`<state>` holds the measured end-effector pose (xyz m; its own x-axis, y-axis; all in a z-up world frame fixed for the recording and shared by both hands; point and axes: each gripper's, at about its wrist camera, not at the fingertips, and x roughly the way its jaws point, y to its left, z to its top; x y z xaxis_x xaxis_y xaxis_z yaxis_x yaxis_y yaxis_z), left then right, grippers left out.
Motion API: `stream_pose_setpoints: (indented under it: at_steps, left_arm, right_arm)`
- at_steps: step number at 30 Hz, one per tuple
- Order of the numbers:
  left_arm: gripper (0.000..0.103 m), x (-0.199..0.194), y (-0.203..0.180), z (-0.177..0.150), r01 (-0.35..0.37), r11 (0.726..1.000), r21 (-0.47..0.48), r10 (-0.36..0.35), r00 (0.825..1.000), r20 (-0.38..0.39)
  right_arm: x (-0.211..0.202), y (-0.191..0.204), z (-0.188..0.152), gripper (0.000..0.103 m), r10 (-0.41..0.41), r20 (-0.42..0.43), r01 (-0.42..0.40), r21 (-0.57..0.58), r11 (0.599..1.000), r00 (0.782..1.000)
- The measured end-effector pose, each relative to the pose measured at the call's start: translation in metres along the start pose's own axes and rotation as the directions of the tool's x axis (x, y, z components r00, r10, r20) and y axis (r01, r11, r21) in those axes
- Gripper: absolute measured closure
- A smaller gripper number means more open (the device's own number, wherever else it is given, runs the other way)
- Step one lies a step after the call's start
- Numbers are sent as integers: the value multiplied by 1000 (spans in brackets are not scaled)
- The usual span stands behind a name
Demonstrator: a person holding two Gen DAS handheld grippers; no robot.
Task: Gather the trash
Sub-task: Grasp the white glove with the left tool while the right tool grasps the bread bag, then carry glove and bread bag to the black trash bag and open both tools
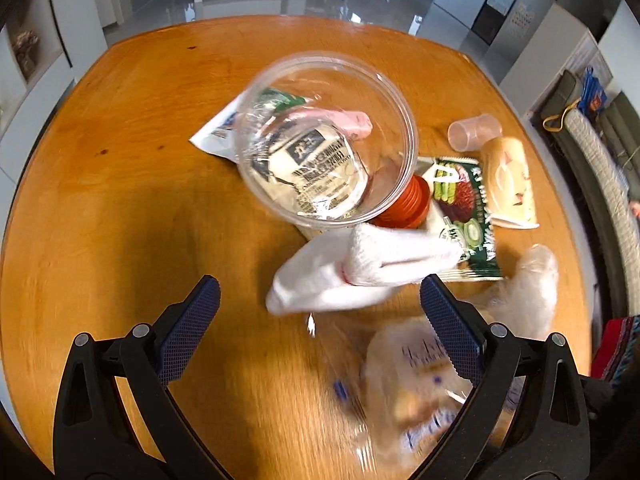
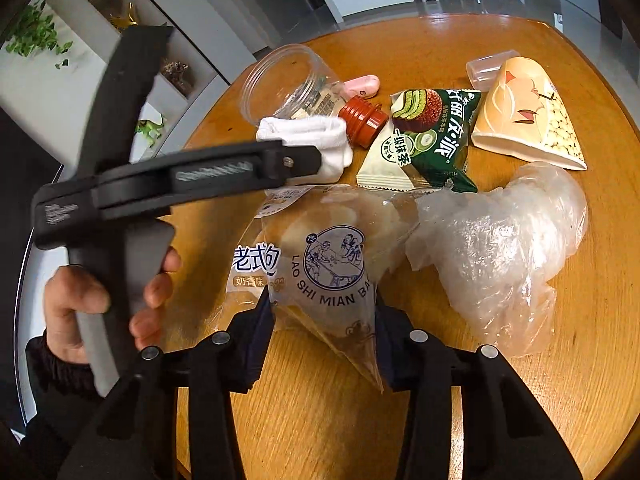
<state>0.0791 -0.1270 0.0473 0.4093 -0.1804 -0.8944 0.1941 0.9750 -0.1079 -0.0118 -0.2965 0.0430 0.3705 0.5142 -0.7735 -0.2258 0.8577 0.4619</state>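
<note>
Trash lies on a round wooden table (image 1: 120, 160). My left gripper (image 1: 320, 304) is open and empty, just short of a white folded cloth (image 1: 360, 272). Past the cloth lie a clear plastic jar (image 1: 328, 136) on its side, an orange cap (image 1: 404, 204), a green snack wrapper (image 1: 468, 208) and a flattened paper cup (image 1: 512, 180). My right gripper (image 2: 324, 312) is shut on a clear bread bag (image 2: 320, 264) printed "LAO SHI MIAN". A crumpled clear plastic bag (image 2: 496, 248) lies just right of it. The left gripper's body (image 2: 192, 176) shows in the right wrist view.
A small clear pink cup (image 1: 472, 130) and a pink packet (image 1: 356, 120) lie at the far side. The table's right edge (image 1: 576, 240) faces a sofa. Shelves with plants (image 2: 36, 36) stand to the left in the right wrist view.
</note>
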Motion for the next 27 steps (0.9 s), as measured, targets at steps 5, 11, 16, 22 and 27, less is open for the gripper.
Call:
stream_pose_setpoints:
  at_steps: [5, 11, 16, 22, 27]
  left_arm:
    - [75, 3, -1, -5, 31, 999, 16, -31, 999, -14]
    - [82, -39, 2, -22, 35, 998, 52, -38, 997, 64]
    - [82, -83, 8, -44, 42, 996, 72, -52, 990, 134]
    - [82, -120, 17, -73, 52, 997, 64, -64, 977, 203]
    - [82, -142, 42, -99, 44, 999, 24, -49, 969, 243]
  right_arm:
    - [-1, 5, -4, 57, -18, 1, 18, -21, 1000, 1000]
    - [-1, 12, -6, 57, -44, 6, 44, -29, 999, 999]
    - [-1, 22, -9, 57, -68, 7, 68, -36, 997, 998]
    - [5, 40, -15, 57, -78, -1, 78, -57, 995, 997]
    - [6, 68, -22, 57, -78, 3, 78, -98, 992, 997]
